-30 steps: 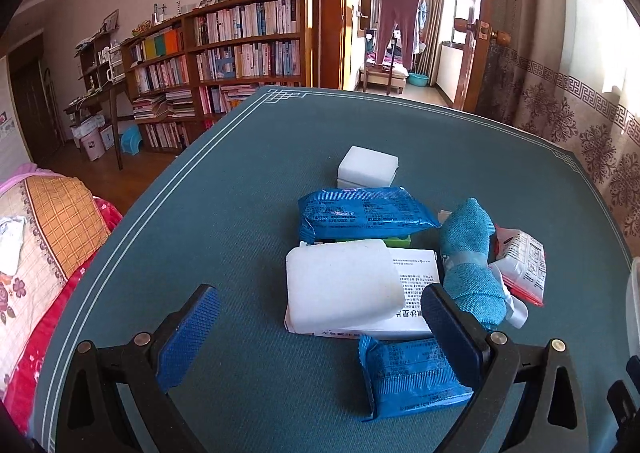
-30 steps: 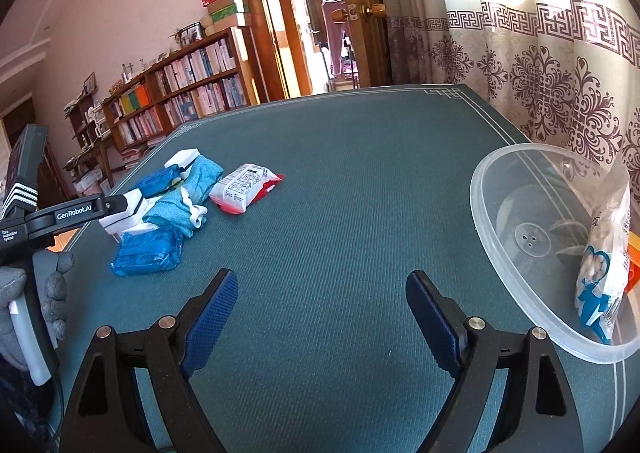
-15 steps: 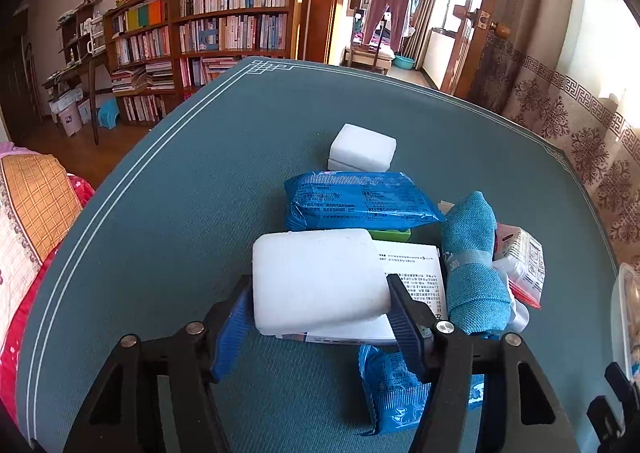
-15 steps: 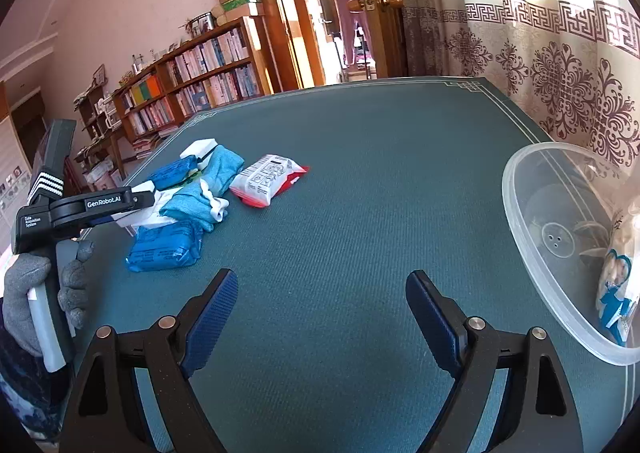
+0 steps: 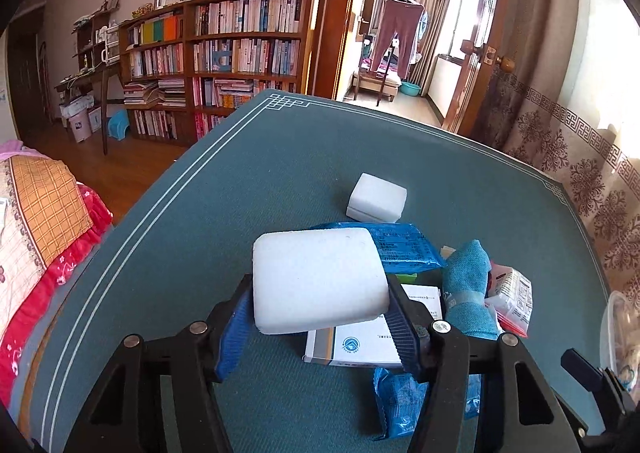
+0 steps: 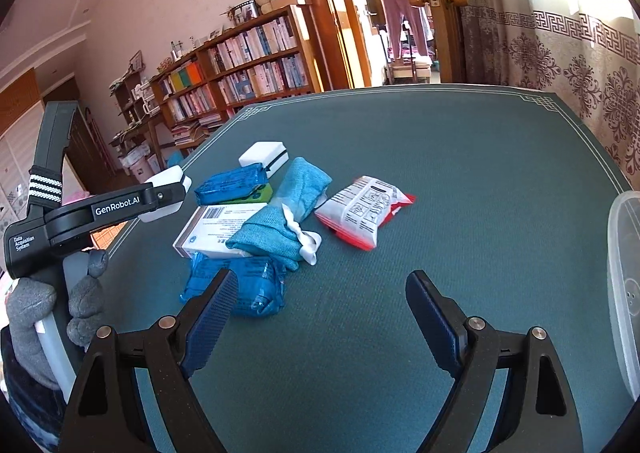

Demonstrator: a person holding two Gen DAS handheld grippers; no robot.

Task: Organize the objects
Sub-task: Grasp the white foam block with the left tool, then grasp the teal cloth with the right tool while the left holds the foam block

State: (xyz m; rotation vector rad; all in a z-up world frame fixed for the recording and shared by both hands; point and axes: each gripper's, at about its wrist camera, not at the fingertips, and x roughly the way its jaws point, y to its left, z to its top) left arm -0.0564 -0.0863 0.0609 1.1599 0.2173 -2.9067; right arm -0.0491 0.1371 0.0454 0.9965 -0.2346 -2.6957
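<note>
My left gripper (image 5: 320, 295) is shut on a white sponge block (image 5: 320, 279), with both pads pressing its sides, and holds it just above the pile. The right wrist view shows the same block (image 6: 166, 193) clear of the white box (image 6: 216, 225). The pile on the green table (image 6: 460, 181) has a second white block (image 6: 264, 155), two blue packets (image 6: 230, 183) (image 6: 248, 289), a rolled blue cloth (image 6: 288, 209) and a red-and-white packet (image 6: 364, 209). My right gripper (image 6: 320, 313) is open and empty, low over the table beside the near blue packet.
A clear plastic bowl (image 6: 624, 273) sits at the table's right edge. A gloved hand (image 6: 40, 305) grips the left tool's handle. The table's left edge (image 5: 132, 229) drops to a patterned cushion (image 5: 36, 221), and bookshelves (image 5: 224, 53) stand behind.
The left gripper shut on the white block and lifted it off the white box. The right gripper swung left toward the pile, so the bowl slid to the view's right edge.
</note>
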